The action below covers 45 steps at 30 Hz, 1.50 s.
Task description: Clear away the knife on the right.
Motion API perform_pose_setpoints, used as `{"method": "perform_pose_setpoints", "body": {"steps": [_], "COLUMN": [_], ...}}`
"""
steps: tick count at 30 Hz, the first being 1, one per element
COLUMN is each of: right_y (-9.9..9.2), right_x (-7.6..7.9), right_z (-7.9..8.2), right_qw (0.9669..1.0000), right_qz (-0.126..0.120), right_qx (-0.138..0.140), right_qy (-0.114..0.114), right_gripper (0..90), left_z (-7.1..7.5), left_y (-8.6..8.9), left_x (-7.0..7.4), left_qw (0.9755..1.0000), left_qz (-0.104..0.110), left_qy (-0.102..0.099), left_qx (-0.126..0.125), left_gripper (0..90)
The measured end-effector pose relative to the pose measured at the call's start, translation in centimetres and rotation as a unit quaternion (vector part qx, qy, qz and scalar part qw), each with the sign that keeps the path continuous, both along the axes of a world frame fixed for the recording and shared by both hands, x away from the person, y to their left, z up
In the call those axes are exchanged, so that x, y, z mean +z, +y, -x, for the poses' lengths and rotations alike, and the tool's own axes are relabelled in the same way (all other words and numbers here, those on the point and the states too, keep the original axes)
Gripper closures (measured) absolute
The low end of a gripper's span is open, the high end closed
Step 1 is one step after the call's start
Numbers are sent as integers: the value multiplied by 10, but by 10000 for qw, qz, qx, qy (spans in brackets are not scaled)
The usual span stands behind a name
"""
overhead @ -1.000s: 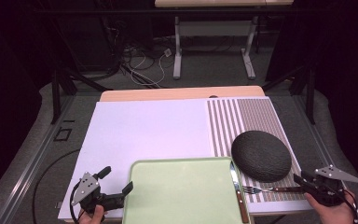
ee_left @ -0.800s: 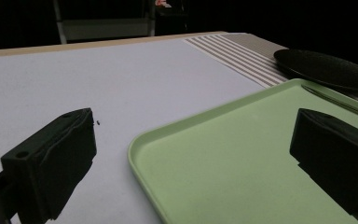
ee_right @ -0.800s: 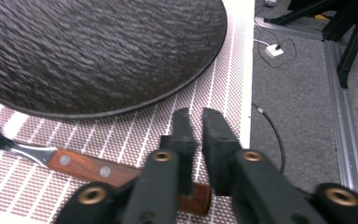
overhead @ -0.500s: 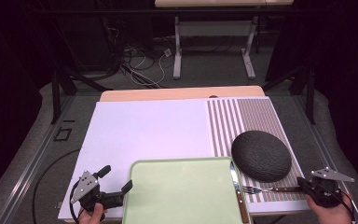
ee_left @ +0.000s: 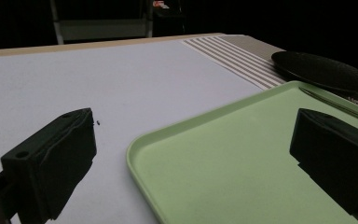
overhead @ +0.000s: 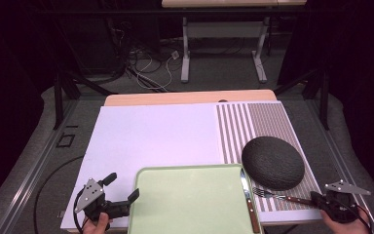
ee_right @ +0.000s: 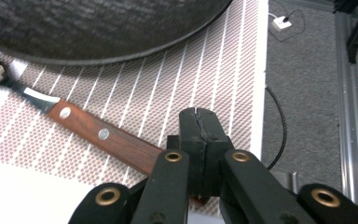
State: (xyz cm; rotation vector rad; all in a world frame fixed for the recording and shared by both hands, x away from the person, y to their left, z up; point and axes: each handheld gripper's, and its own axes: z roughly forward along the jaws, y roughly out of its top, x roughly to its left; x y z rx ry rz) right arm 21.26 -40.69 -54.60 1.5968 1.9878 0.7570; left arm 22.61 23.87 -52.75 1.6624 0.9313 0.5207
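The right gripper (overhead: 321, 201) sits at the lower right of the high view. Its jaws are pressed together on the end of the fork's brown wooden handle, as the right gripper view shows up close. They have just been closing, with that handle end between them. The fork (overhead: 282, 197) lies flat on the striped mat (overhead: 258, 122), and its metal prongs point left, just beside the green tray (overhead: 190, 204). The fork's prongs lie near the front edge of the black plate (overhead: 272, 163), and I cannot tell if they touch it. Nothing lies on the plate.

The tray is at the bottom middle of the high view, on the white sheet on the counter (overhead: 190, 97). A knife (overhead: 249, 202) lies along the tray's right edge. The flat middle of the tray is bare.

The left gripper (overhead: 124, 204) is at the lower left. Its jaws are spread wide, one on each side of the tray's near left corner, and they do not touch it.
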Motion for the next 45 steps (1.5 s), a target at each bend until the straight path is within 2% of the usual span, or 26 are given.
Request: {"method": "perform_pose_setpoints", "body": {"steps": [8,18,22,27,33,40,45], "right_y": [2,1,-1,-1,1,11,17], "right_x": [-1,-1,4,6,11,15,18], "right_z": [8,8,9,9,8,5,1], "right_qw": [9999,9998,9997,9997,9990,9982,9948], "right_qz": [-38,-113,-192,-164,-248,-249,-301], "right_qx": [147,142,119,78,247,488,926], "right_qy": [31,63,-58,-163,-291,-261,-304], "right_gripper": [900,900,900,880,788,632,539], "left_z": [-1,0,0,0,0,0,0], "left_y": [-3,-2,-2,-3,-2,-3,-2], "left_x": [0,0,0,0,0,-1,-1], "left_qw": [10000,10000,10000,10000,10000,10000,9999], "left_qz": [-46,-53,-50,-54,-40,-1,8], "left_qy": [13,15,17,8,30,37,63], "left_qx": [9,15,21,20,46,72,83], "left_gripper": [4,4,4,4,4,5,4]}}
